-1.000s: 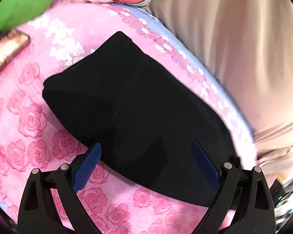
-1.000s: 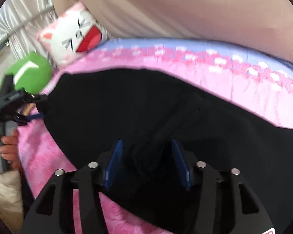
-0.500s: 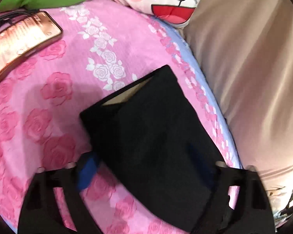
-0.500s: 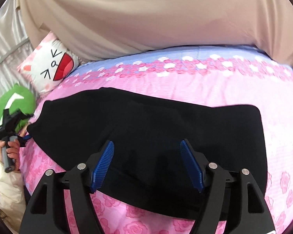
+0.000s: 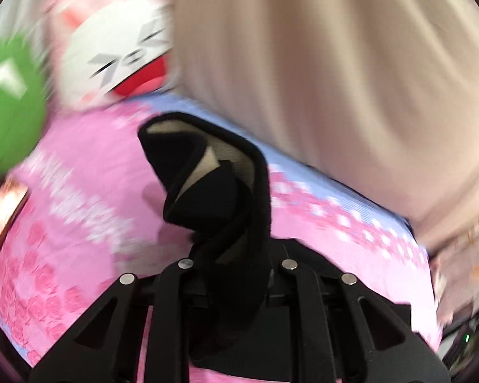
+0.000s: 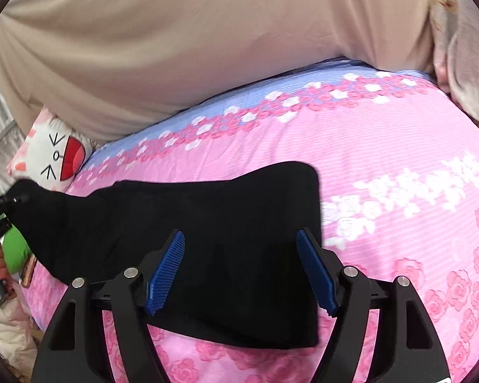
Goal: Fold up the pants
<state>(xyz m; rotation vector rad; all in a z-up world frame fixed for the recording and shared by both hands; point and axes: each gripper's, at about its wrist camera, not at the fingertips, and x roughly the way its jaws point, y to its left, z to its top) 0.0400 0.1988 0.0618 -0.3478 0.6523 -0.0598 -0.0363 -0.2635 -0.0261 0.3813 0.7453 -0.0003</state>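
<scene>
Left wrist, pants (image 5: 233, 191) clamped in left claw (image 5: 236, 274)

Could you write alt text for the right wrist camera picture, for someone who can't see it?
Black pants lie on a pink rose-print bedsheet, with the open right gripper over their near edge. At far left, the left gripper lifts one end, near a cat-face pillow.
</scene>
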